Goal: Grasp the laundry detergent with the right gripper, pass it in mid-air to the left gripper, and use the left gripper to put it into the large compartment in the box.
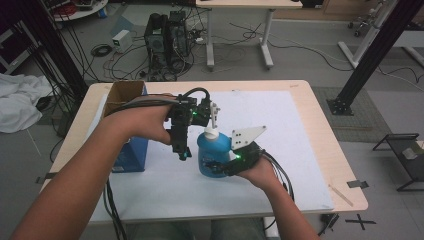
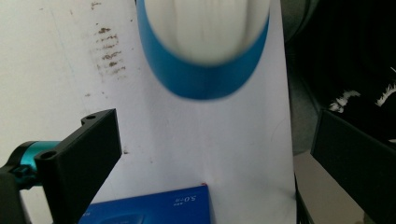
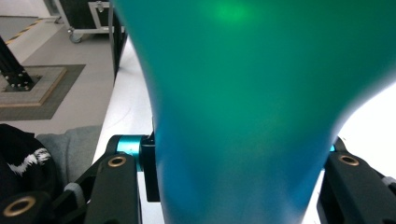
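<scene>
Even, soft indoor light with faint shadows on the white table mat (image 1: 270, 150). The high view is slightly grainy. In both gripper views the blue bottle (image 3: 243, 116) is close, blurred, with a green glow on it.

Left forearm enters from lower left of the high view; left gripper (image 1: 184, 152) points down at frame centre, jaws standing wide apart. Right forearm rises from bottom centre; right gripper (image 1: 216, 166) lies level, jaws clamped.

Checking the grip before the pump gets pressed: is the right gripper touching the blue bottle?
Touching. In the right gripper view, the blue bottle sits squeezed between both black jaws of the right gripper, no gap either side.
</scene>
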`<control>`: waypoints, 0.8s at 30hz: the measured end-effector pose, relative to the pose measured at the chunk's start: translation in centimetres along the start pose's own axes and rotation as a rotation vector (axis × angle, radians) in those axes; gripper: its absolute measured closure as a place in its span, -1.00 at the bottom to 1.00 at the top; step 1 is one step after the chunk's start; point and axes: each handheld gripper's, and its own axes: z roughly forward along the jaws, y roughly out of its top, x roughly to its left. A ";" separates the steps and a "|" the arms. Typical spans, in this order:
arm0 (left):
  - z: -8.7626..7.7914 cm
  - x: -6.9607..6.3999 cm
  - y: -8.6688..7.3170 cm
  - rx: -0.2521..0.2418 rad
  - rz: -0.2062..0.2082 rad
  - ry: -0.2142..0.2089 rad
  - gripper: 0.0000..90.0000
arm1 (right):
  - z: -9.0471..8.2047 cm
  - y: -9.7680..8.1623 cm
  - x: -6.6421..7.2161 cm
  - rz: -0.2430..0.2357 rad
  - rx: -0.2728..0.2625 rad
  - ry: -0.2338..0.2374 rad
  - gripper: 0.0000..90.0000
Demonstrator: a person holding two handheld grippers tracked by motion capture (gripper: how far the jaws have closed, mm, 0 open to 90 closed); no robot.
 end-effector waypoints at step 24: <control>2.1 0.0 1.8 0.048 -0.029 -0.033 -0.93 | 2.6 2.1 0.2 -0.022 -0.002 0.060 0.00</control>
